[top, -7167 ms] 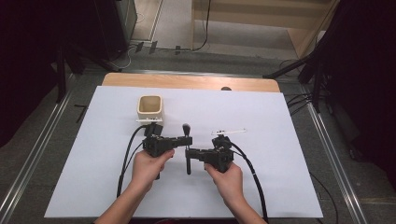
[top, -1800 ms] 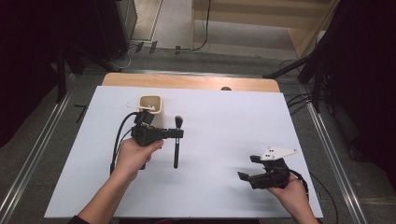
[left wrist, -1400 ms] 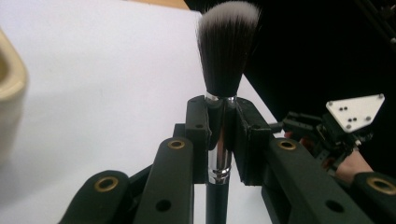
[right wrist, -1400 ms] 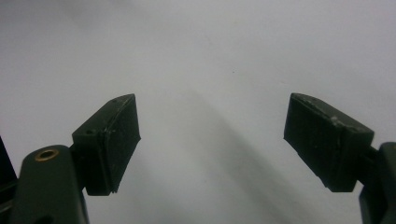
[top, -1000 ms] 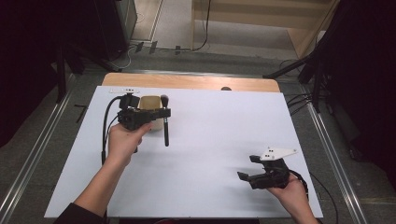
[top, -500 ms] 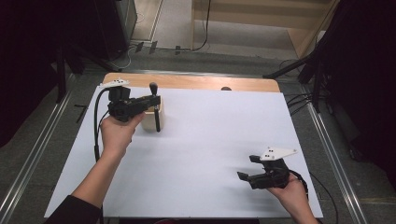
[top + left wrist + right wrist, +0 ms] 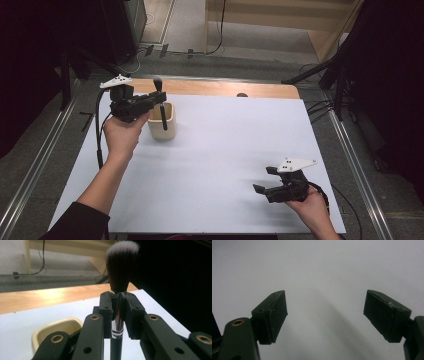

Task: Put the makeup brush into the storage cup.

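We see two black grippers: the left gripper and right gripper each carry a grey three-cornered plate, brass-ringed screws, blocky scuffed pads and a trailing black cable. The left arm wears a dark sleeve.

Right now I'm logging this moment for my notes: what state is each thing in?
Makeup brush: upright, bristles up, clamped at its silver collar, handle hanging over the cup.
Cream cup: upright on the white sheet, nothing visible inside.
Left claw: shut on the brush, raised above the cup.
Right claw: jaws wide apart, nothing between them, low over the white sheet.
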A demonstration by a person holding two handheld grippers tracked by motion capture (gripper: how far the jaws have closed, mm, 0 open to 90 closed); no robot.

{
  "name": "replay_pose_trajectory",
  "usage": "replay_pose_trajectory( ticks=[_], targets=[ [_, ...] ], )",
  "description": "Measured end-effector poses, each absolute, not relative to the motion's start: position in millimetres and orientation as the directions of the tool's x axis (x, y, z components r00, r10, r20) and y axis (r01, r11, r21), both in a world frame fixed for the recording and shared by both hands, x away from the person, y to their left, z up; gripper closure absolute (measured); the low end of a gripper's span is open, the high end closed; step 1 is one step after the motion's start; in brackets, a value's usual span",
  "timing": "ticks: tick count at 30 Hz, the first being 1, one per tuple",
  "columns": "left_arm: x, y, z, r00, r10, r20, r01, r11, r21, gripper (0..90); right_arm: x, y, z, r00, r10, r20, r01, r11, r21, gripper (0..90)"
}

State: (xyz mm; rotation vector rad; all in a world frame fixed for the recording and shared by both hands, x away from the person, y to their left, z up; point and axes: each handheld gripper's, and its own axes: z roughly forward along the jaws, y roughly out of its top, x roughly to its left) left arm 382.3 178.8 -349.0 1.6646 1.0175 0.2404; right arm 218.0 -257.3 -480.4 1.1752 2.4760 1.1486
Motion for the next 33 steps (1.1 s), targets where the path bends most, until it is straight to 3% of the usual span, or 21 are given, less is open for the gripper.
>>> replay_pose_trajectory(
  ticks=[19, 33],
  targets=[
    [415.1, 183.4, -331.3, 0.560, 0.773, -0.298, 0.457, 0.011, 0.889, 78.6, 217.5, -256.2, -479.3, -0.677, 0.718, 0.163, 0.587, 0.393, 0.708, 20.0],
    [430.6, 181.0, -351.8, 0.523, 0.802, -0.287, 0.470, 0.009, 0.883, 78.5, 217.2, -254.4, -479.5, -0.684, 0.712, 0.161, 0.587, 0.405, 0.701, 20.1]
  ],
)
